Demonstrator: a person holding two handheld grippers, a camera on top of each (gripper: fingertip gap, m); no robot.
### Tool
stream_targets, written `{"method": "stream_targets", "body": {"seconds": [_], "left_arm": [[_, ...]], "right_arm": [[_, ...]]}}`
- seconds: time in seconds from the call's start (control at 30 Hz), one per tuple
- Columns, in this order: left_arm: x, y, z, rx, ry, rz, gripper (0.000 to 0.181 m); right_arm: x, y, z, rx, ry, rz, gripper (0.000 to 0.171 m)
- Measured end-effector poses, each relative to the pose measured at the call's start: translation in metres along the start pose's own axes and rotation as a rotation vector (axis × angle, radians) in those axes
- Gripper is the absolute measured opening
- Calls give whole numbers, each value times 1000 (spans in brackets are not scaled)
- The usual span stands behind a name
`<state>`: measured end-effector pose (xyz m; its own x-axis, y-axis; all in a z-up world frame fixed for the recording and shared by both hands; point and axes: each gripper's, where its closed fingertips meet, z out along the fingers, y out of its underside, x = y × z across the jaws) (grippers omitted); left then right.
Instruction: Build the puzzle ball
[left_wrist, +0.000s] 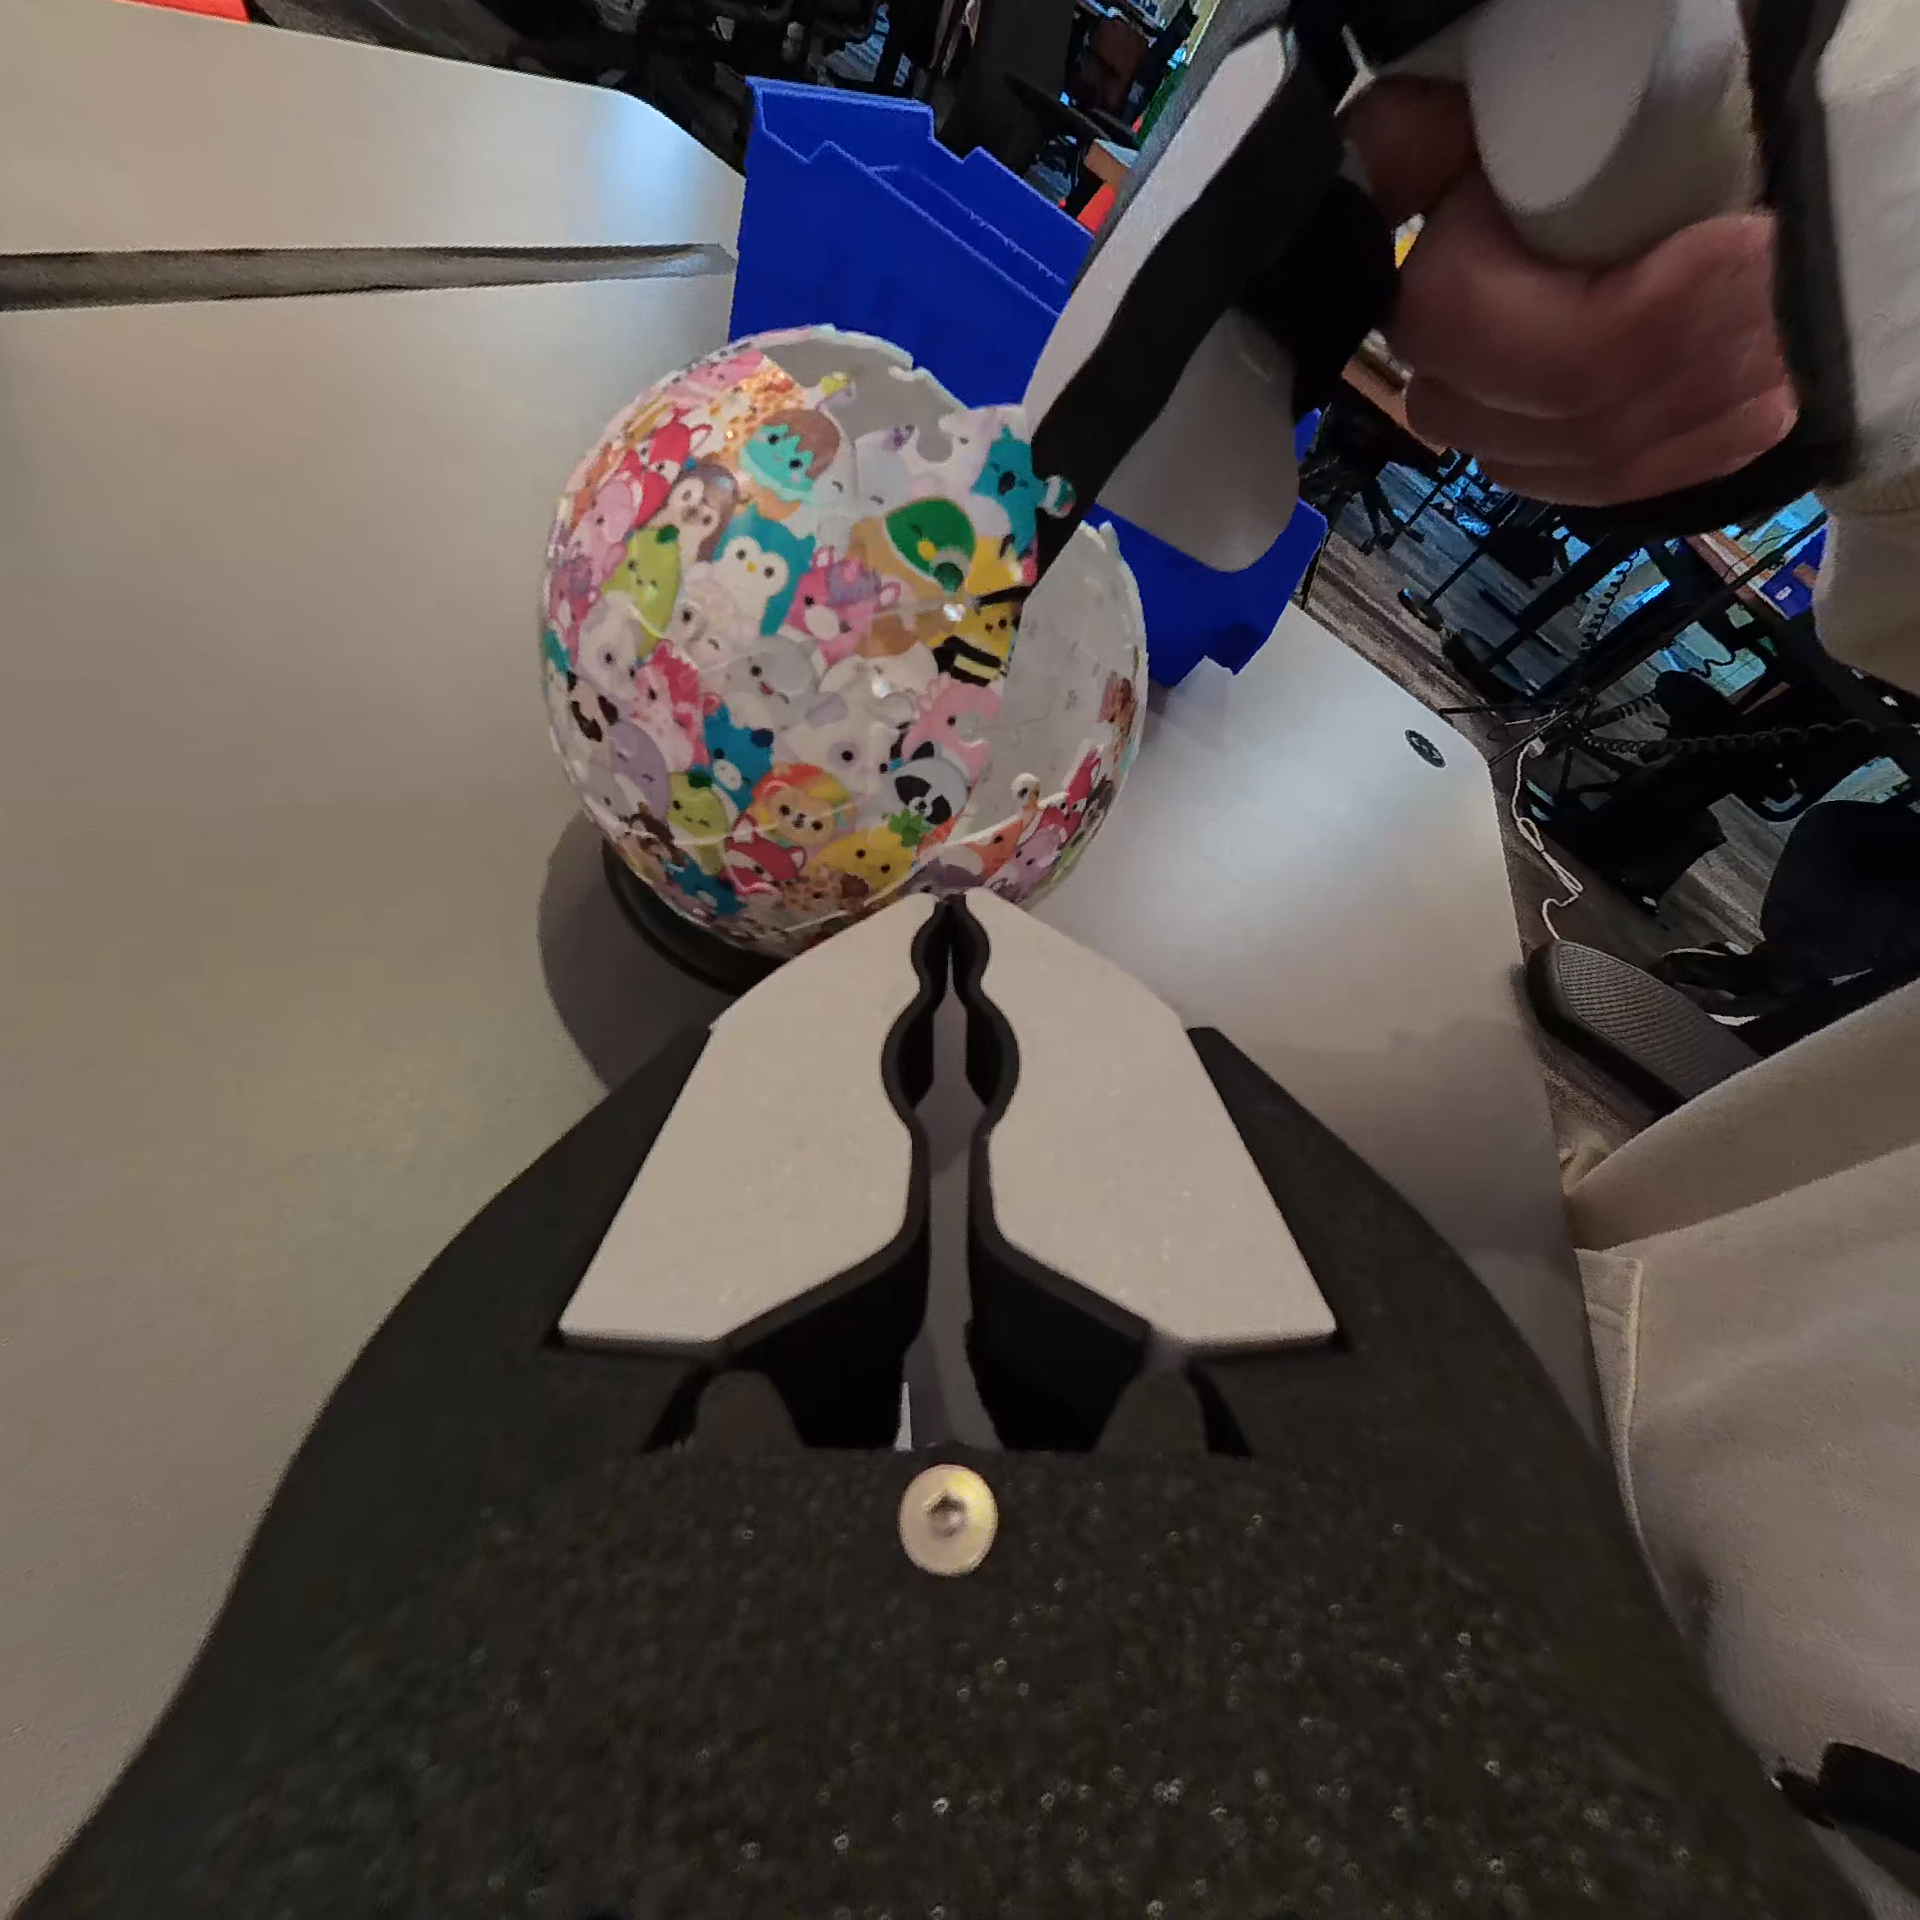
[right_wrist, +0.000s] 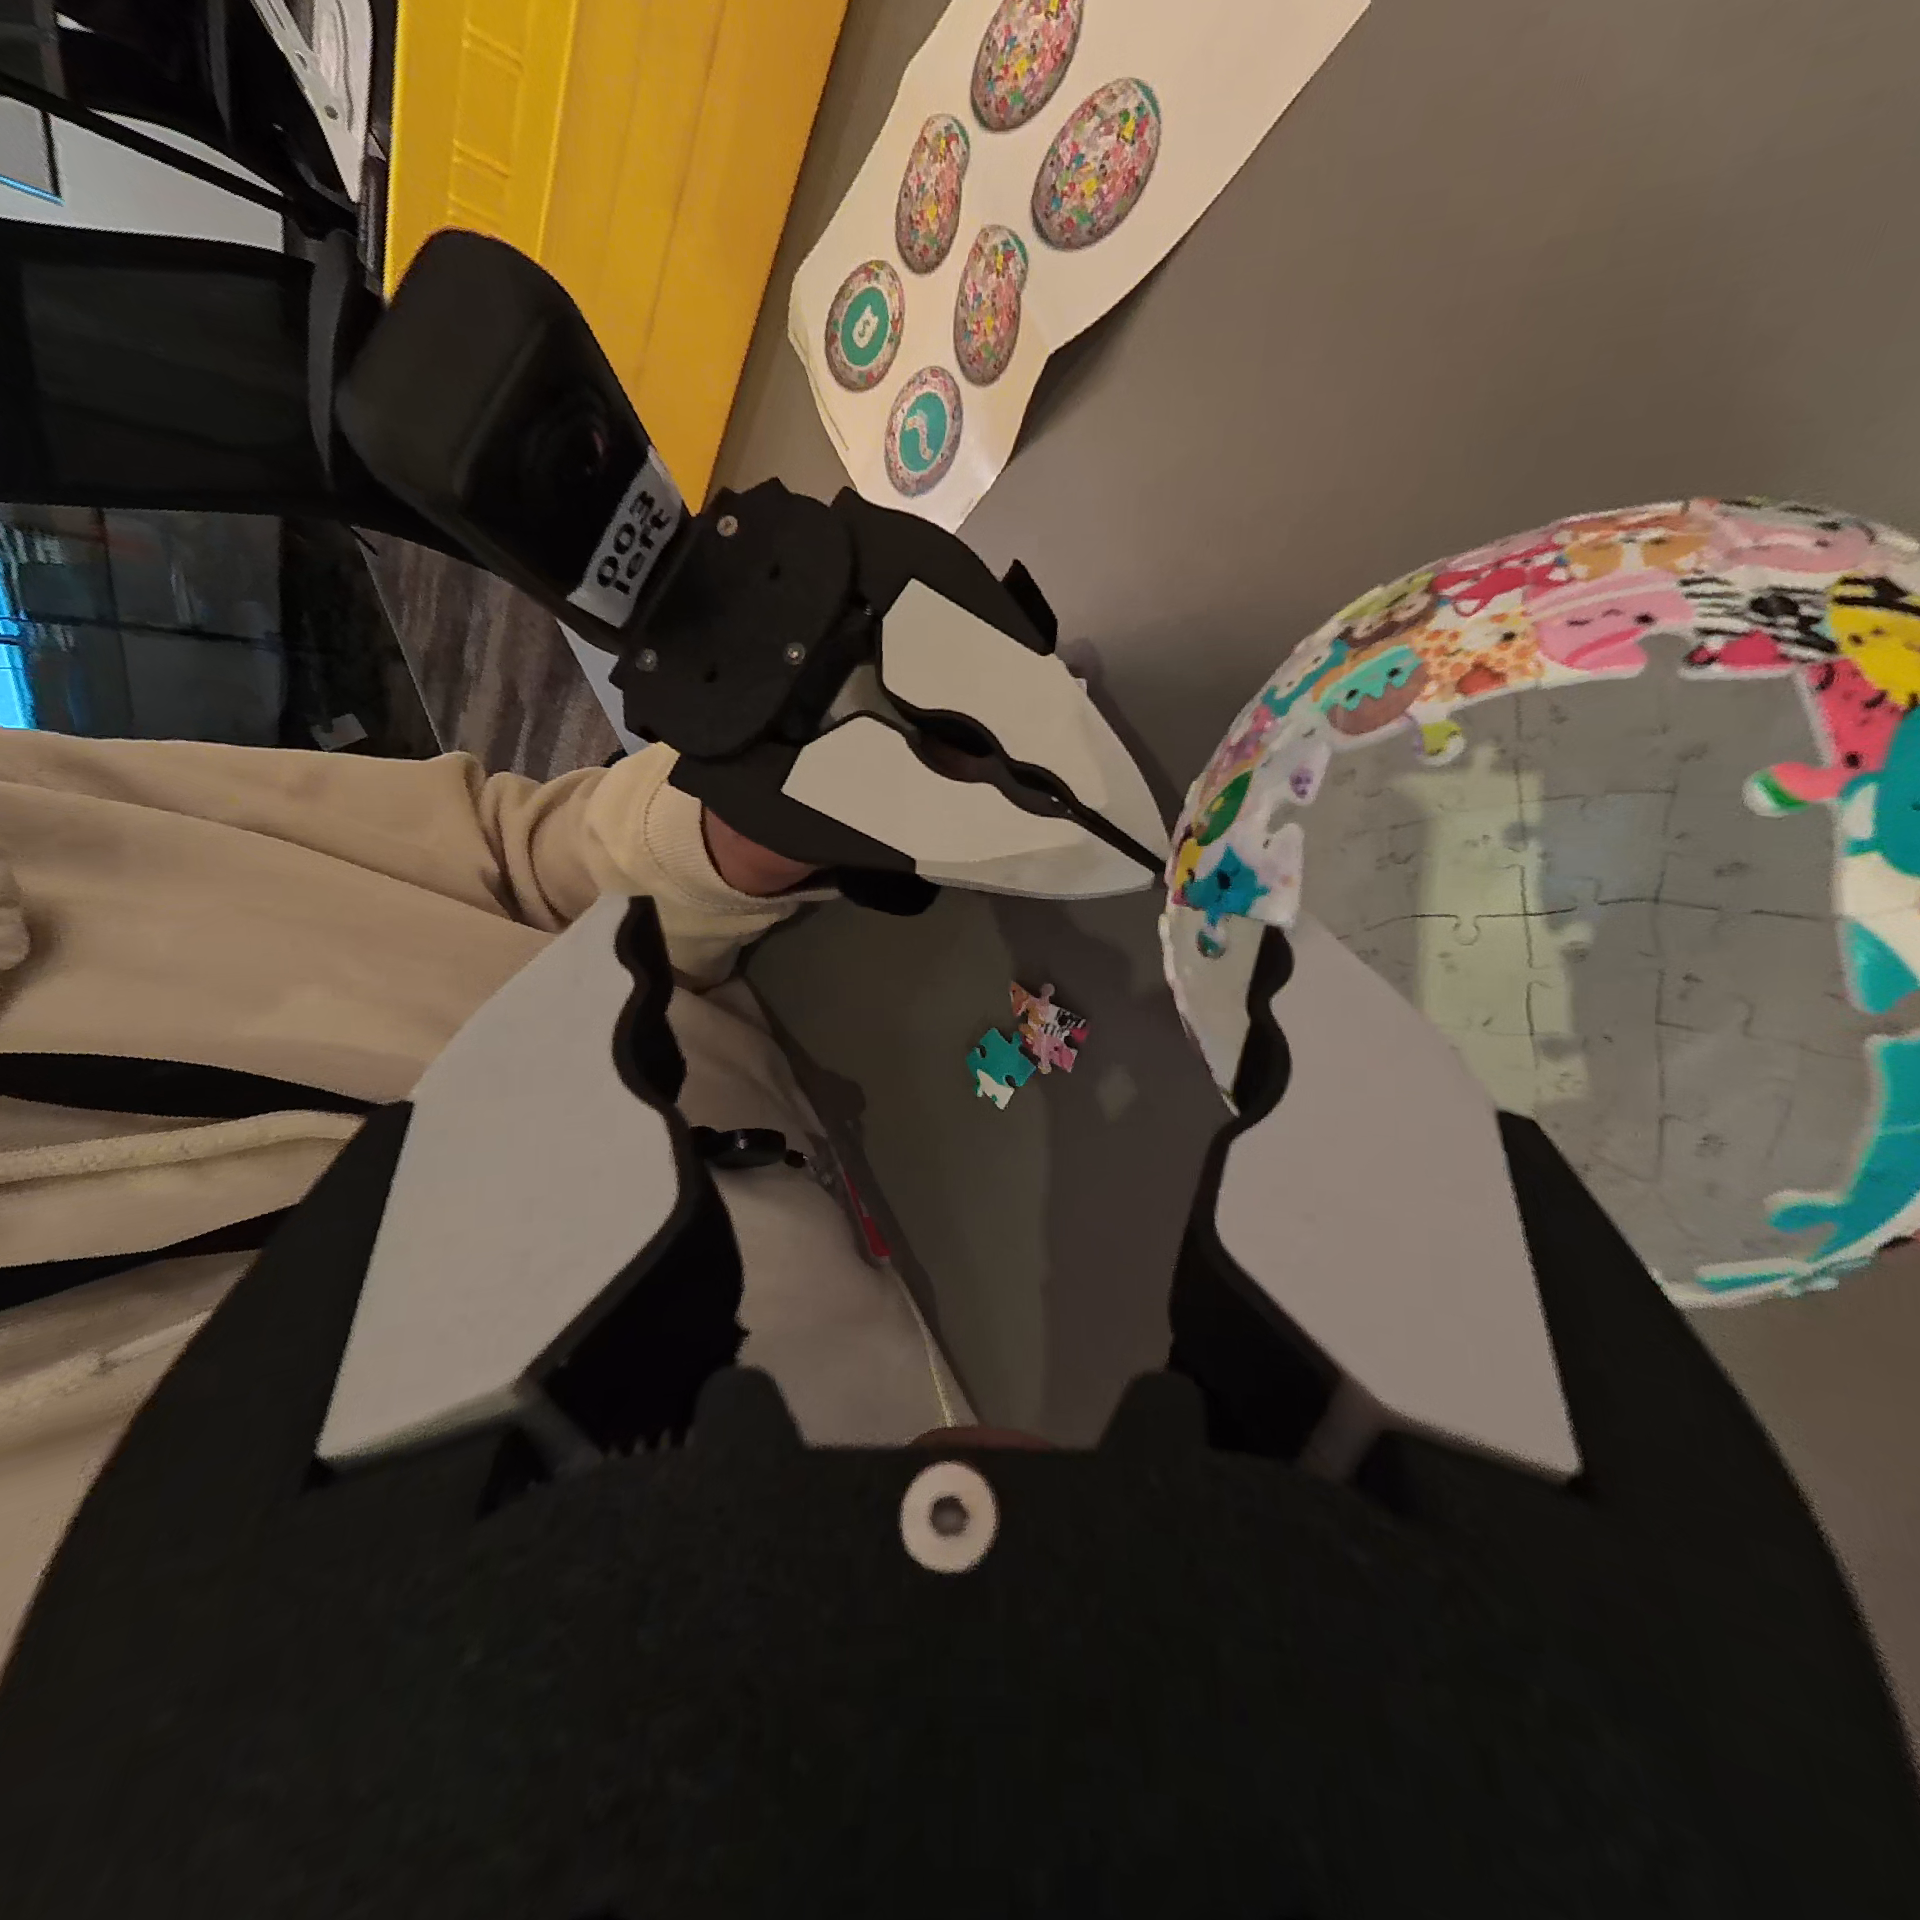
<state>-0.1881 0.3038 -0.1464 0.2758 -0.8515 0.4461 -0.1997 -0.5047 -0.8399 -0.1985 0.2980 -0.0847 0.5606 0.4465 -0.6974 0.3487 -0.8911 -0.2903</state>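
While the grey worktop (left_wrist: 260, 675) lay bare to the left of the work area, a dark seam crossed it toward the far side and its right edge dropped off to the floor close behind the ball. One blue bin (left_wrist: 894, 249) stood just behind the ball; in the right wrist view, one yellow bin (right_wrist: 613, 197) stood at the far edge of the worktop beside one printed guide sheet (right_wrist: 1049, 239) showing six ball pictures.

One puzzle ball (left_wrist: 790, 665) sat upright on one dark ring stand (left_wrist: 665, 925), near the right edge of the worktop. As a sphere it had no long axis. Its shell was incomplete: one large gap faced up and to the right, toward the right tool, exposing the grey inner surface (right_wrist: 1558, 935).

The left tool (left_wrist: 951, 914) pointed level at the lower part of the ball, its two fingers closed tip to tip with nothing between them, the tips touching or just short of the shell; which, cannot be told.

The right tool (right_wrist: 951, 935) was angled down over the gap's rim, fingers spread wide and empty, one finger lying against the broken edge.

A small cluster of loose puzzle pieces (right_wrist: 1029, 1044), about three, lay on the worktop between the ball and the person's cream sleeve (right_wrist: 582, 821).
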Motion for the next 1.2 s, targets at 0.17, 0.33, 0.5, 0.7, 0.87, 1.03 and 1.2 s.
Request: {"method": "stream_targets", "body": {"seconds": [0.17, 0.33, 0.5, 0.7, 0.87, 1.03, 1.2], "left_arm": [[1, -1, -1, 2, -1, 2, 0], [-3, -8, -9, 28, -16, 3, 0], [-8, -7, -27, 50, -29, -54, 0], [-4, 5, -59, 127, -126, -119, 0], [-1, 9, -72, 146, -156, -123, 0], [-1, 13, -70, 118, -149, -105, 0], [5, 12, -68, 119, -139, -91, 0]], "right_arm": [[7, 5, -4, -5, 55, -14, 106], [18, 2, -18, 10, 188, -122, 75], [24, -8, -30, 35, 412, -452, 22], [24, -22, -29, -18, 715, -904, 0], [32, -22, -17, -74, 698, -889, 0], [42, -18, -12, -144, 714, -866, 0], [39, -20, -10, -136, 720, -875, 0]]}}
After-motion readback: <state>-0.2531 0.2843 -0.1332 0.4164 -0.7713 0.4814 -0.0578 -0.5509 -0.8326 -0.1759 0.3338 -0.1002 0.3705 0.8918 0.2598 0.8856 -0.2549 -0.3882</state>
